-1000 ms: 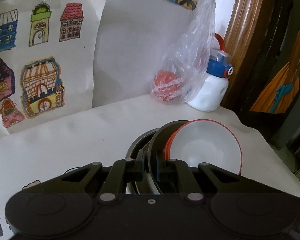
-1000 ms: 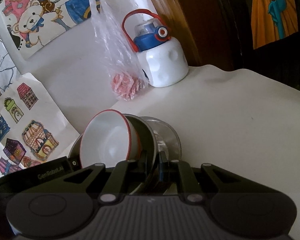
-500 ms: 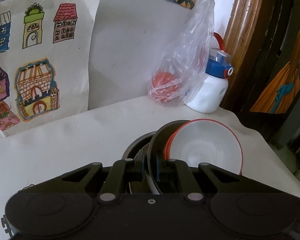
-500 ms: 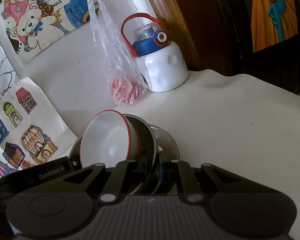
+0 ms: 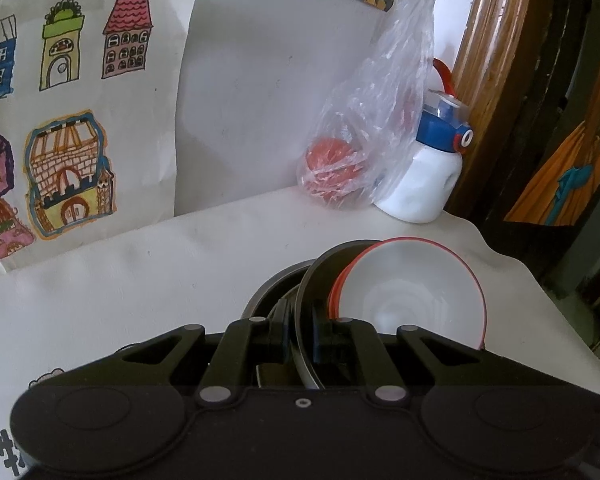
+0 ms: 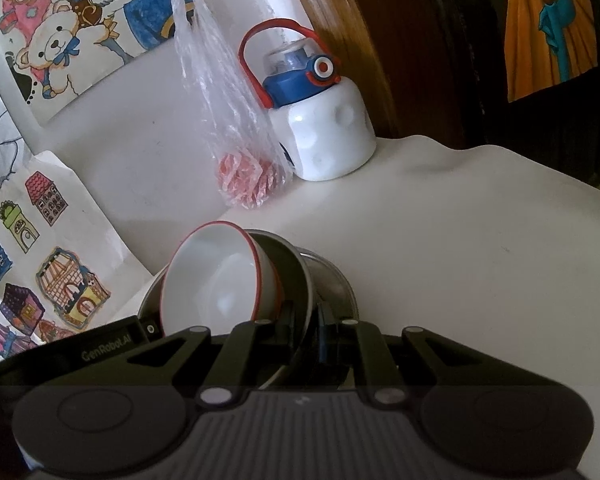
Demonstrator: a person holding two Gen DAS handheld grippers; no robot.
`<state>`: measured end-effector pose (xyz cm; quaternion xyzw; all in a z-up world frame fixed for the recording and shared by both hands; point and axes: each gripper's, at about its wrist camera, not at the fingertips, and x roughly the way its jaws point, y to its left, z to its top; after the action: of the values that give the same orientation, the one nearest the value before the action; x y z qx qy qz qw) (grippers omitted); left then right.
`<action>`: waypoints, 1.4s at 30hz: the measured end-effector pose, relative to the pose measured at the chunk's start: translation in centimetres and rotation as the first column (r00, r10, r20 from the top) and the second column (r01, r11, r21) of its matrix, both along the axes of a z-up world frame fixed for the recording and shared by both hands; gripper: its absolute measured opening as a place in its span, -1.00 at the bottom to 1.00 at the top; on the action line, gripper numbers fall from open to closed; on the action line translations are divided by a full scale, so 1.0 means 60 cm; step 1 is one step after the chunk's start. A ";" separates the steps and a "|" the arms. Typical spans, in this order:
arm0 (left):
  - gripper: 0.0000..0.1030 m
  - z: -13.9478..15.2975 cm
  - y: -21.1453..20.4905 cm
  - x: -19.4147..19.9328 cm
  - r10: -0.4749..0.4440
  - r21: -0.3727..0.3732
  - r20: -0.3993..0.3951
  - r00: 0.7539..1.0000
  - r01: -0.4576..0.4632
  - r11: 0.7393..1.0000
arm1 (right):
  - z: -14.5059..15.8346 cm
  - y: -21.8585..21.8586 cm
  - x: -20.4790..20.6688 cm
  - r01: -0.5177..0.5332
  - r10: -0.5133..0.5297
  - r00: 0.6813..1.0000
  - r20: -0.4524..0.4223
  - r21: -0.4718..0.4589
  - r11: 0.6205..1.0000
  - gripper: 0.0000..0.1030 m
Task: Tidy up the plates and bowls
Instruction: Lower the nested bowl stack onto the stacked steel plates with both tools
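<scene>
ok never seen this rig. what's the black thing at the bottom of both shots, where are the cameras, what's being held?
No robot here: a person carries a handheld two-finger claw in each hand, with a fisheye camera on each looking along the fingers. The black shape is the claw's body. In the left view, the left claw is shut on the rim of a dark plate; in the right view, the right claw is shut on the same plate's rim. A white red-rimmed bowl sits tilted on that plate. Behind, on the white table, stand a white bottle and a plastic bag.

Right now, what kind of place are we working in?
Probably a family home with a child: hand-coloured drawings on the wall, a child's water bottle, and a cloth-covered table by a wooden doorframe.
</scene>
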<state>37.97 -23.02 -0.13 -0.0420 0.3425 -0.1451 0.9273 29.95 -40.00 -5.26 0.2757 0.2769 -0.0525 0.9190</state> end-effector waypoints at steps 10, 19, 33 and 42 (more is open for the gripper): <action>-0.84 -0.002 0.004 0.005 0.012 0.006 -0.005 1.000 -0.012 1.000 | 0.002 0.009 0.006 -0.022 0.022 1.000 -0.003 -0.016 1.000 -0.76; -0.84 -0.003 0.013 0.006 0.028 0.016 -0.004 1.000 -0.028 0.999 | 0.004 0.019 0.013 -0.045 0.044 0.999 -0.006 -0.017 0.999 -0.75; -0.85 -0.005 0.022 0.008 0.044 0.023 0.001 0.999 -0.044 0.999 | 0.006 0.023 0.021 -0.046 0.046 0.999 -0.008 -0.010 0.999 -0.73; -0.85 -0.007 0.019 0.015 0.042 0.020 0.001 0.999 -0.042 0.999 | 0.004 0.020 0.024 -0.038 0.038 0.999 -0.003 -0.005 0.999 -0.73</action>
<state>38.90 -21.87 -0.56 -0.0399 0.3425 -0.1224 0.9307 31.38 -38.77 -5.00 0.2682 0.2834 -0.0362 0.9200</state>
